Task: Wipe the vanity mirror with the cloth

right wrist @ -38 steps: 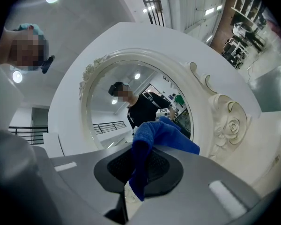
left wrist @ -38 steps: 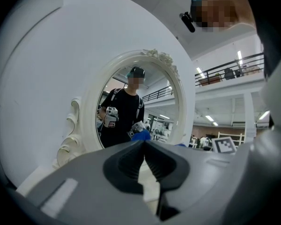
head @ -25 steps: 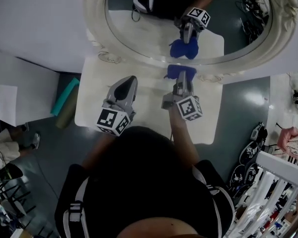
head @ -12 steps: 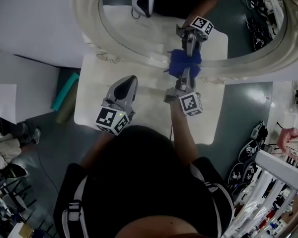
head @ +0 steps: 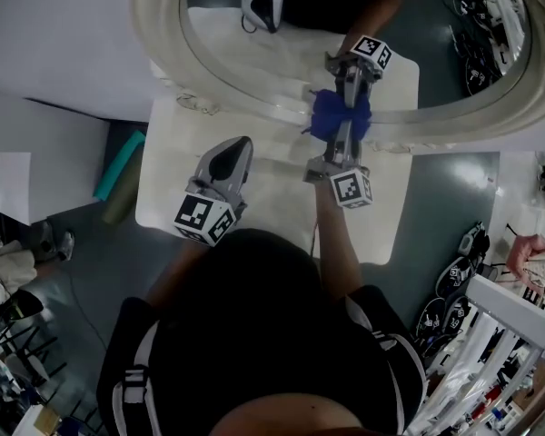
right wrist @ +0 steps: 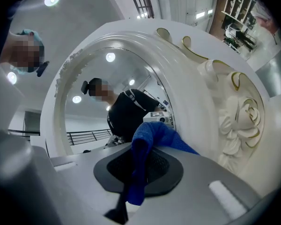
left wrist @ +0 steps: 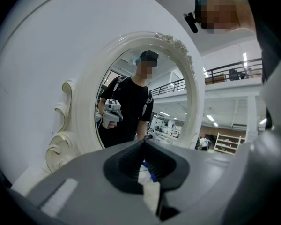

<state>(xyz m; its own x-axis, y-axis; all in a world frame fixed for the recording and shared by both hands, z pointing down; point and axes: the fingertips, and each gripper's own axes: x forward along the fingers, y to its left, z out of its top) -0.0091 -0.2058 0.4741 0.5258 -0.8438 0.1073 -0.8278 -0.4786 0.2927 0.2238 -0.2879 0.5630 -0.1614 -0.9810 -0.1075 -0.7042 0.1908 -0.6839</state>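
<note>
1. Two jaws of the right gripper (right wrist: pixel 136 172) are squeezing the blue cloth (right wrist: pixel 155 136) tight. A fat bunch of it is poking out past the tips.
2. That bunch is sitting low on the glass of the vanity mirror (head: pixel 254 53), near the bottom of the curly white frame (right wrist: pixel 234 121). In the head view the cloth and its twin in the glass are joining up, so I think it is touching.
3. The left gripper (left wrist: pixel 145 146) is closing its jaws on nothing at all. It is hanging over the white table (head: pixel 182 198), near the mirror but not touching it.
4. The cloth is looking soft, light and floppy. It is bending any way it is pushed. Grabbing it in the middle seems best, so a thick wad is sticking out in front and the hard jaws are not scraping the glass.
5. The glass is looking hard, smooth and easy to break, so I am guessing a gentle push is enough. The bumps and curls on the frame are likely spots for snagging the cloth.
</note>
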